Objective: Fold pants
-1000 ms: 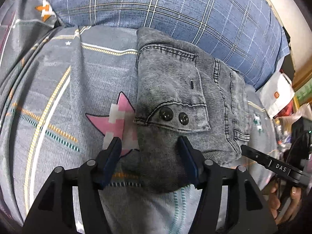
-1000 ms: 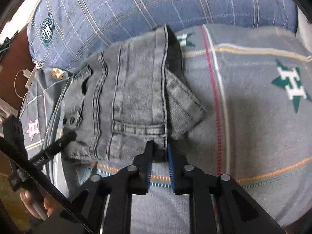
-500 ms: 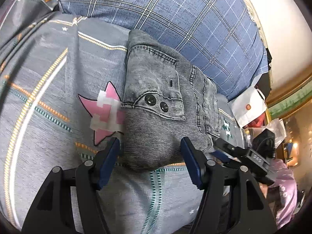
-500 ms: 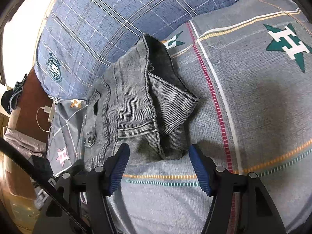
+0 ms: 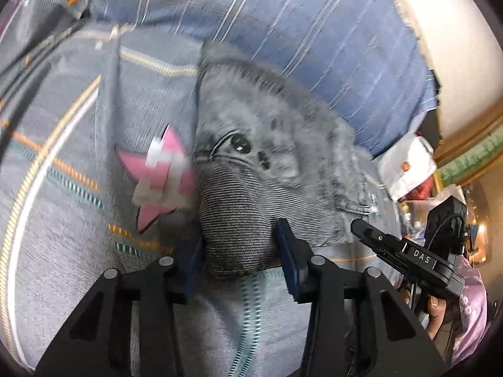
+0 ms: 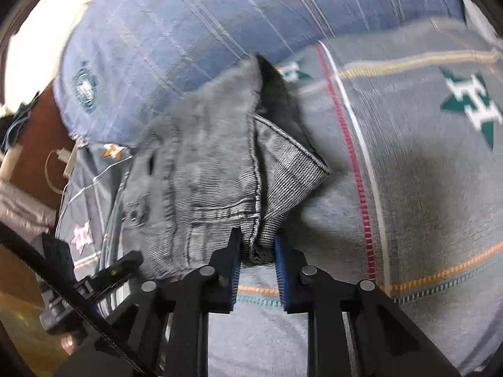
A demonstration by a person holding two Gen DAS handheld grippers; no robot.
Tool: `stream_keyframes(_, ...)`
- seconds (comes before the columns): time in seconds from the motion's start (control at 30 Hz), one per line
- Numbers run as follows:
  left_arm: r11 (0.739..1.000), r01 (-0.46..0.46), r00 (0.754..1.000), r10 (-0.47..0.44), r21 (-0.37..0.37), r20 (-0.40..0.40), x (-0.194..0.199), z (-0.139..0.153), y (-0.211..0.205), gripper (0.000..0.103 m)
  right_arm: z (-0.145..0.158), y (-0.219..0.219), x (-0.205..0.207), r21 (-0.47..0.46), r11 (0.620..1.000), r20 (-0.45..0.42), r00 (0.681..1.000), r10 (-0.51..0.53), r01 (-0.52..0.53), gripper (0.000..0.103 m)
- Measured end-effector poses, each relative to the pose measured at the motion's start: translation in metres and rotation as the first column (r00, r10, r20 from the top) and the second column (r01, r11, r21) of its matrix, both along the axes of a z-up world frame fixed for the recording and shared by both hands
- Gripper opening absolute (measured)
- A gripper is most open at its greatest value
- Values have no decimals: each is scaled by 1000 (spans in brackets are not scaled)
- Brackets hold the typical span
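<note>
The grey denim pants (image 5: 270,157) lie folded in a bundle on the grey patterned bedsheet (image 5: 63,207); two dark buttons show on top. My left gripper (image 5: 239,251) has its blue-padded jaws pressed on both sides of the bundle's near, thick end. In the right wrist view the pants (image 6: 207,169) show their hem and seams. My right gripper (image 6: 257,253) is closed to a narrow gap, pinching the near hem fold. Both views are motion-blurred.
A blue plaid pillow (image 5: 283,31) lies right behind the pants, also in the right wrist view (image 6: 188,37). A white cap (image 5: 405,163) and clutter sit off the bed's right. A brown bedside surface with a cable (image 6: 41,144) is at the left.
Both grippers were open around the pants half a second ago. Now both have closed in on the near edge, the right to a narrow pinch on the hem fold.
</note>
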State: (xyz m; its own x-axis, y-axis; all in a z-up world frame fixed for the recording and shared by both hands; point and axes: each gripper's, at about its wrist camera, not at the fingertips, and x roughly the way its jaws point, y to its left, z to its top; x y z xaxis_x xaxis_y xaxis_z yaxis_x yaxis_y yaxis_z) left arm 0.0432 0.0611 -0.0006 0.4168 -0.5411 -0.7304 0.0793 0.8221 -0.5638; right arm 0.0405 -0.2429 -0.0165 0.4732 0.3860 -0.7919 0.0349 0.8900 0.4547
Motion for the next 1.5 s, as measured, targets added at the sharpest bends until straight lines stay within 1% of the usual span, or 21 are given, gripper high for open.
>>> stream_keyframes(0.07,1000,18,1000,-18,18,13,1,5,0,42,6,0,-5,1,1000,6,1000,6,-6,17)
stream_keyframes(0.17,998,38,997,-35,56,-62,9,-15,-5,49,-11,-2,1,-10,1000,-67,998,-1,0,18)
stream_keyframes(0.23,999,32,997,-29,40,-71,10,-20,-1,53,-21,-5,4,1,1000,-111,994,-12,12,26)
stream_keyframes(0.3,999,30,997,-29,23,-70,12,-17,3,53,-17,-11,3,47,999,-99,995,-18,23,30)
stream_keyframes(0.33,999,27,998,-26,25,-62,12,-14,4,54,-13,-12,3,64,998,-82,996,-19,24,35)
stream_keyframes(0.4,999,13,999,-12,51,-31,10,-5,7,54,0,-17,0,80,996,-21,999,-43,45,68)
stream_keyframes(0.47,994,-18,999,14,108,38,7,9,10,54,11,-17,-3,71,996,19,998,-56,55,73)
stream_keyframes(0.5,989,-41,997,32,139,68,5,16,12,54,13,-18,-3,70,996,26,998,-58,56,73)
stream_keyframes(0.57,981,-78,993,60,178,104,9,31,16,66,18,-20,-2,76,995,28,998,-62,60,73)
stream_keyframes(0.6,978,-80,993,61,191,104,15,36,18,68,22,-21,2,84,995,27,998,-57,54,73)
stream_keyframes(0.73,979,-37,999,34,200,18,56,42,17,74,33,-29,36,110,992,-28,998,-53,56,73)
stream_keyframes(0.87,995,-19,998,25,93,-63,99,21,19,74,25,-34,89,89,995,-56,998,-37,42,73)
stream_keyframes(1.0,998,-64,994,63,-7,-91,111,-9,27,73,0,-48,96,125,986,-53,994,-99,105,68)
stream_keyframes(1.07,996,-72,989,65,-47,-129,116,-19,28,62,-10,-47,101,183,979,-67,995,-77,88,57)
stream_keyframes(1.13,995,-80,990,71,-67,-122,118,-21,28,61,-15,-43,105,202,976,-59,996,-68,79,56)
stream_keyframes(1.23,992,-82,989,70,-93,-126,114,-28,26,59,-24,-34,109,163,985,-73,996,-48,60,56)
stream_keyframes(1.27,993,-66,989,51,-102,-140,113,-33,23,49,-29,-33,108,164,984,-85,995,-54,67,56)
stream_keyframes(1.37,995,-46,986,32,-86,-163,109,-42,12,34,-43,-36,107,214,973,-109,992,-61,83,52)
stream_keyframes(1.4,996,-50,988,39,-74,-147,107,-39,11,31,-42,-35,106,217,974,-105,993,-51,73,44)
stream_keyframes(1.43,997,-41,991,32,-69,-127,105,-34,8,22,-40,-33,105,216,974,-100,994,-43,64,36)
stream_keyframes(1.5,997,-30,996,24,-66,-85,99,-20,4,18,-31,-29,101,200,978,-66,997,-46,58,27)
